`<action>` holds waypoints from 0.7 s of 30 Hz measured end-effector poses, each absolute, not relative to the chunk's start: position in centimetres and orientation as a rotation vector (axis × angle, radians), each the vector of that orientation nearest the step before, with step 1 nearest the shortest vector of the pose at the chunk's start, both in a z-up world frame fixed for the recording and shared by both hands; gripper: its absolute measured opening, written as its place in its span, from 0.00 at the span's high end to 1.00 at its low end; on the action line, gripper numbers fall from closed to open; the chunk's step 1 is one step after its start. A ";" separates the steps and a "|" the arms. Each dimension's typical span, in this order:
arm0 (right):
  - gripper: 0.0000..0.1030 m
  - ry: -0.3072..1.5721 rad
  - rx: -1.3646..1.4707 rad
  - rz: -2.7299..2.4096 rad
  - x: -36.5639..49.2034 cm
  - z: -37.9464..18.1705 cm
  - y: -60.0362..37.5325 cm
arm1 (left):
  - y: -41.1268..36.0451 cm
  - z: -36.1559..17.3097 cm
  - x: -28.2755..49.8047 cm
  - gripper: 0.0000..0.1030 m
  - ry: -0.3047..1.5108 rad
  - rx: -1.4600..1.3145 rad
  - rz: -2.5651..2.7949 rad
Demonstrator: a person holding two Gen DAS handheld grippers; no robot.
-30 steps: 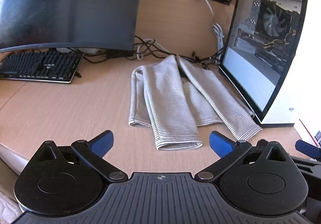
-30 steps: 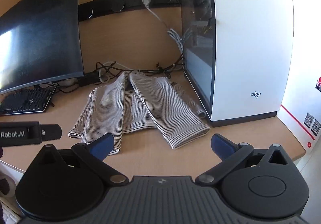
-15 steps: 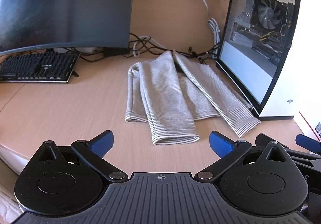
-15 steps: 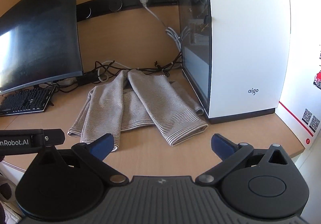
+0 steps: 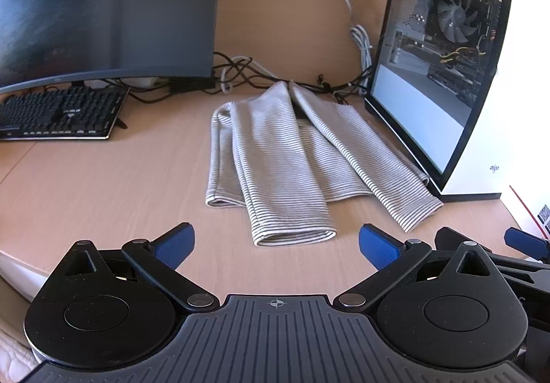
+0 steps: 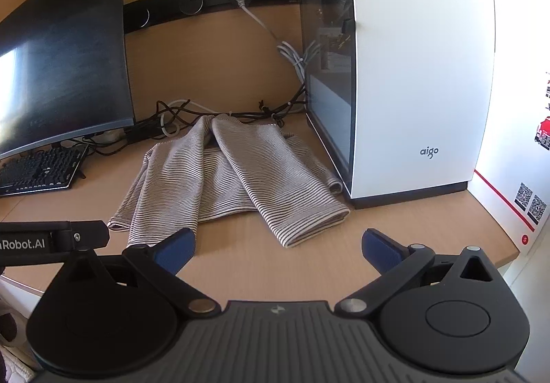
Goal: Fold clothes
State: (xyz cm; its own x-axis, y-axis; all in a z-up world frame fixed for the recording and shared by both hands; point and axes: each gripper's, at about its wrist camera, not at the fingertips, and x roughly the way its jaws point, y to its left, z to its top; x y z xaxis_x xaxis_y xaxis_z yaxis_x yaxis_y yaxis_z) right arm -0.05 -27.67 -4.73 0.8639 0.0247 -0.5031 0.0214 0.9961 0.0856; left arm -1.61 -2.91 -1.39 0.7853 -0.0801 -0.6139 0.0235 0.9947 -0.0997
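A grey-and-white striped top (image 5: 292, 156) lies flat on the wooden desk (image 5: 103, 183), both sleeves folded in over the body and pointing toward me. My left gripper (image 5: 276, 244) hovers open just short of the near sleeve cuff, nothing between its blue pads. In the right wrist view the same top (image 6: 223, 177) lies ahead, and my right gripper (image 6: 277, 249) stands open in front of the right sleeve's cuff, holding nothing. The right gripper's blue fingertips (image 5: 526, 240) also peek in at the left wrist view's right edge.
A white PC tower (image 6: 412, 74) with a glass side stands right of the top, touching its edge. A dark curved monitor (image 5: 103, 5) and black keyboard (image 5: 58, 111) sit at the left. Tangled cables (image 5: 247, 74) lie behind the garment. The desk's front edge is close below me.
Both grippers have drifted slightly, so the top sits a little further left and higher in the left wrist view. The garment has not moved and both grippers stay open.
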 end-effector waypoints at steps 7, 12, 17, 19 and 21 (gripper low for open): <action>0.00 0.529 0.088 -0.006 -0.2 -4.7 -27.9 | -3.2 -1.5 -1.5 0.00 0.669 -0.084 -0.064; 0.00 0.533 0.091 -0.002 -0.1 -4.8 -27.9 | -3.0 -1.5 -1.6 0.00 0.669 -0.083 -0.061; 0.00 0.534 0.088 0.006 -0.1 -4.8 -27.8 | -2.8 -1.4 -1.8 0.00 0.666 -0.085 -0.053; 0.00 0.534 0.086 0.009 -0.1 -4.8 -27.7 | -2.7 -1.4 -1.9 0.00 0.665 -0.085 -0.052; 0.00 0.533 0.084 0.010 -0.2 -4.8 -27.7 | -2.7 -1.4 -2.0 0.00 0.665 -0.085 -0.051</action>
State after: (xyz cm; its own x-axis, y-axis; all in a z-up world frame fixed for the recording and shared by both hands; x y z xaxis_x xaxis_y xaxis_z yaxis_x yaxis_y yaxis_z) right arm -0.18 -27.67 -4.79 0.8614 0.0318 -0.5070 0.0119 0.9965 0.0828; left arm -1.96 -2.72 -1.38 0.7860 -0.0742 -0.6137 0.0200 0.9953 -0.0948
